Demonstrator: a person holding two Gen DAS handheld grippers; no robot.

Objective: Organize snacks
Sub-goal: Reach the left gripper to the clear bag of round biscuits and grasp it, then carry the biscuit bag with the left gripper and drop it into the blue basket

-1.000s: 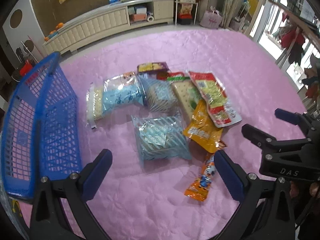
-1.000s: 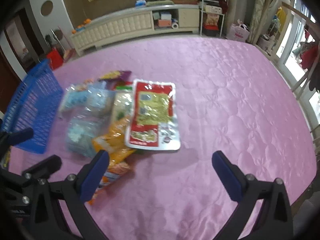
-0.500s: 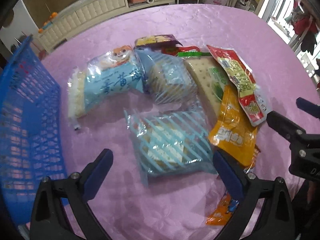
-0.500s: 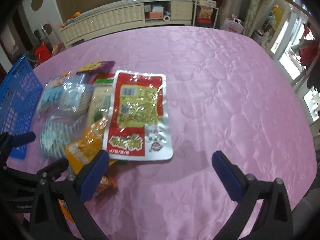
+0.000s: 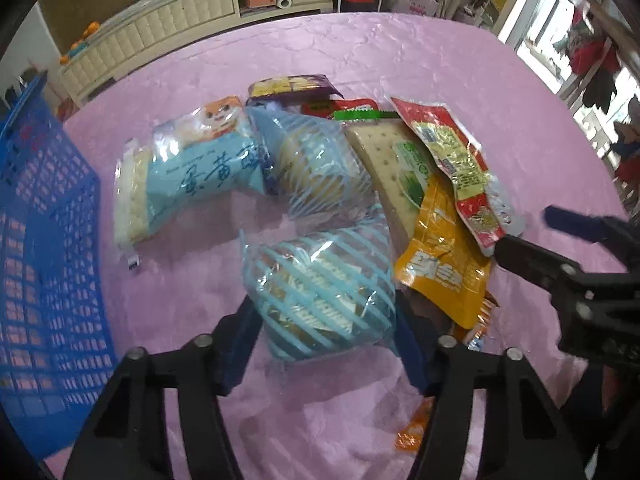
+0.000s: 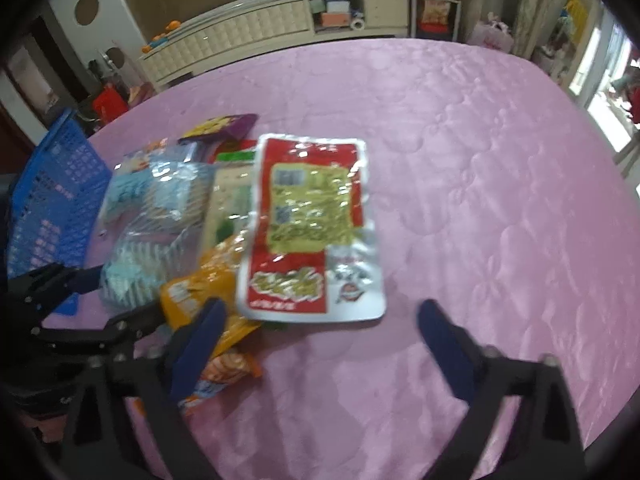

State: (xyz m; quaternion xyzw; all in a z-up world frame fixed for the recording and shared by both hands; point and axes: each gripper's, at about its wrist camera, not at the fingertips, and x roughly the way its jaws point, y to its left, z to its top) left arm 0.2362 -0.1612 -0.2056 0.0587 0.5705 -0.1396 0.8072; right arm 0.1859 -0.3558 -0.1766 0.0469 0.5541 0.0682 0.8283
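A heap of snack packets lies on the pink tablecloth (image 5: 420, 60). My left gripper (image 5: 324, 340) is shut on a clear packet with light blue stripes (image 5: 320, 288), its pads pressing both sides. Behind it lie a second striped packet (image 5: 316, 164), a light blue bag with writing (image 5: 200, 168), a cracker packet (image 5: 392, 160), an orange packet (image 5: 440, 264) and a red packet (image 5: 456, 160). My right gripper (image 6: 320, 344) is open, its fingers either side of the near edge of the red packet (image 6: 312, 232). A blue basket (image 5: 44, 260) stands at the left.
A purple packet (image 5: 288, 84) lies at the back of the heap. A small orange sachet (image 6: 216, 380) lies under my right gripper's left finger. A low white cabinet (image 6: 248, 28) runs along the far wall. Bare cloth stretches to the right (image 6: 500, 200).
My left gripper moved forward and down onto the near striped packet and closed on it. My right gripper moved closer to the red packet, still open.
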